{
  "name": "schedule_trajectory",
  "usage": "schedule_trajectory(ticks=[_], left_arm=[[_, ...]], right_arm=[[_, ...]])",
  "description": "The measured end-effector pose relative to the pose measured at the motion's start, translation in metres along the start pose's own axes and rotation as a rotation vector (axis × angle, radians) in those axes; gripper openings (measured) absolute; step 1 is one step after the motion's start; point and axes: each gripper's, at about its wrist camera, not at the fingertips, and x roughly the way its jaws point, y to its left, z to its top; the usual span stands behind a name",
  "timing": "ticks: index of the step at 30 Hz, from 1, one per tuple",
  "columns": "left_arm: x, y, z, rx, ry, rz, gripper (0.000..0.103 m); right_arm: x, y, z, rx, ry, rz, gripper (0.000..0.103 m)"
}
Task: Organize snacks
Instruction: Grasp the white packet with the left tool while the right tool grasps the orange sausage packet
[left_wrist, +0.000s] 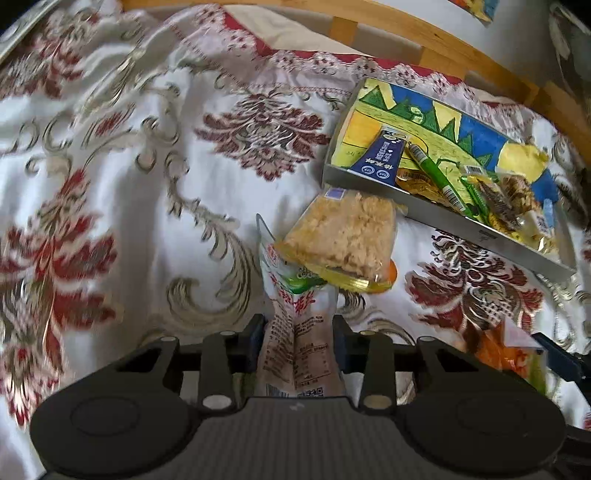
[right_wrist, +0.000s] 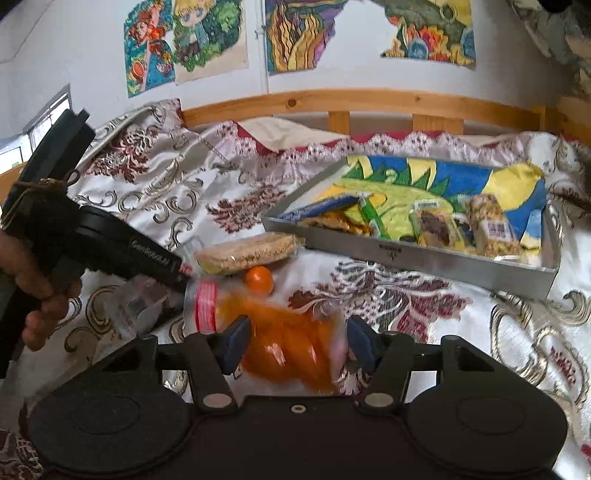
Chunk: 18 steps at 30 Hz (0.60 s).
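My left gripper (left_wrist: 300, 332) is shut on a pale snack packet with red characters (left_wrist: 295, 325), held above the bedspread. A clear-wrapped rice crisp cake (left_wrist: 341, 236) lies just ahead of it, beside a small orange (left_wrist: 392, 272). My right gripper (right_wrist: 295, 341) is closed around a clear bag of orange snacks (right_wrist: 284, 343). The rice crisp cake (right_wrist: 245, 252) and the orange (right_wrist: 259, 280) lie just beyond it. The metal tray (left_wrist: 436, 216) with a dinosaur drawing holds several wrapped snacks; it also shows in the right wrist view (right_wrist: 417, 254).
Everything rests on a wrinkled white, red and gold bedspread (left_wrist: 147, 147). A wooden bed rail (right_wrist: 369, 103) and a wall with drawings lie behind the tray. The hand-held left gripper body (right_wrist: 92, 236) is at the left.
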Motion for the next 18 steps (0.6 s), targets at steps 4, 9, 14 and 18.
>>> schedule_trajectory(ticks=[4, 9, 14, 18], left_arm=[[-0.014, 0.005, -0.010, -0.048, 0.013, -0.032, 0.038], [-0.027, 0.007, -0.025, -0.083, 0.007, -0.070, 0.038], [-0.035, 0.006, -0.035, -0.107, -0.016, -0.092, 0.037], [-0.041, 0.005, -0.043, -0.122, -0.033, -0.114, 0.036]], right_arm=[[0.002, -0.003, -0.002, 0.007, 0.025, 0.001, 0.061], [0.009, -0.009, -0.010, 0.072, 0.054, 0.007, 0.076], [0.018, -0.021, -0.017, 0.180, 0.081, 0.086, 0.072], [0.016, -0.020, -0.019, 0.185, 0.098, 0.113, 0.055]])
